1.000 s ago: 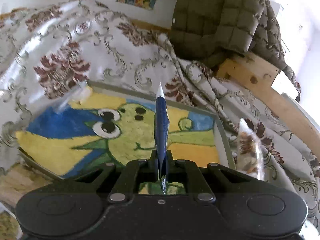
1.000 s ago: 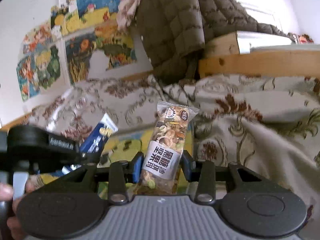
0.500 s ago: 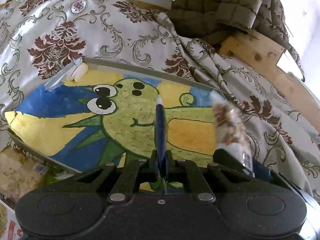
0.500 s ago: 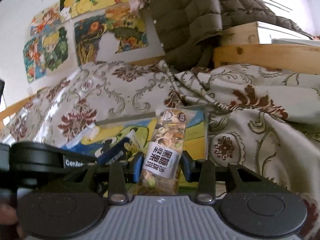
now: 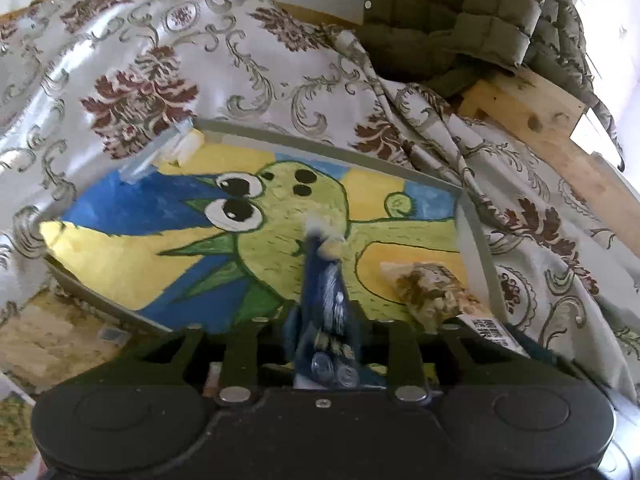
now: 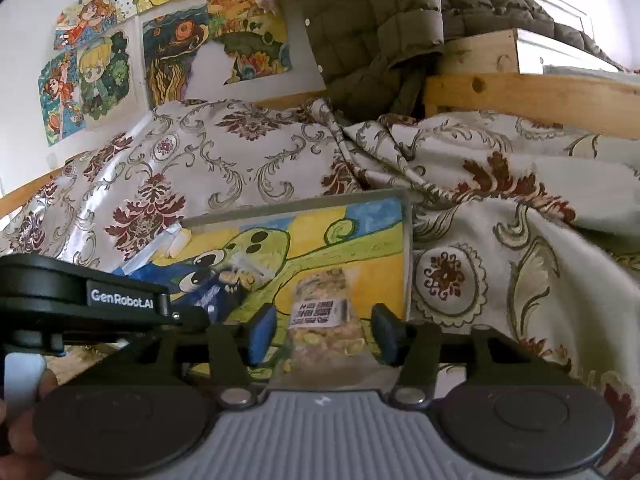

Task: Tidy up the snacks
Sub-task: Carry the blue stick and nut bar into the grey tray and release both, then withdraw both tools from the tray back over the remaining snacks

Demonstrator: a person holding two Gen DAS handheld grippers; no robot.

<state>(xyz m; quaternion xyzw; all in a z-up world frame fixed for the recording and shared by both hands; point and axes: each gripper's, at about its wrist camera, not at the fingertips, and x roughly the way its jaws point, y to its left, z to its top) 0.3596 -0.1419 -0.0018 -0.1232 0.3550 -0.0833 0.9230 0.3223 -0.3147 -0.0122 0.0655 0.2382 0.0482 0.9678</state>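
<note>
Left gripper (image 5: 324, 332): jaws opening, dark blue snack packet (image 5: 322, 300) between them. Packet blurred, tilted, its pale upper end over the painted tray (image 5: 132, 248); contact with the pads not discernible, grip reads as released. Tray: flat, grey-rimmed, painted with a green cartoon creature on blue and yellow, resting on the floral bedspread (image 5: 248, 60). Clear packet of mixed nuts (image 5: 430, 292) lying on the tray near its right edge, just beside the blue packet, white barcode label toward the camera. Olive quilted jacket (image 5: 452, 12) at upper right, draped over a wooden bed frame (image 5: 536, 112).

Right gripper (image 6: 322, 330): jaws opening, pads standing clear on both sides of the nut packet (image 6: 322, 312); no pressure on it, grip released. Packet blurred, lying lengthwise between the fingers on the yellow part of the tray (image 6: 404, 248), close to the tray's right rim, white printed label across its middle. Left gripper's black body (image 6: 80, 296) entering from the left edge, marked with white lettering. Blue packet (image 6: 218, 288) partly visible beyond it, over the creature's face. Part of a hand (image 6: 24, 432) at the lower left corner. Bedspread (image 6: 500, 208) around the tray on all visible sides; colourful drawings (image 6: 100, 68) on the wall behind.
</note>
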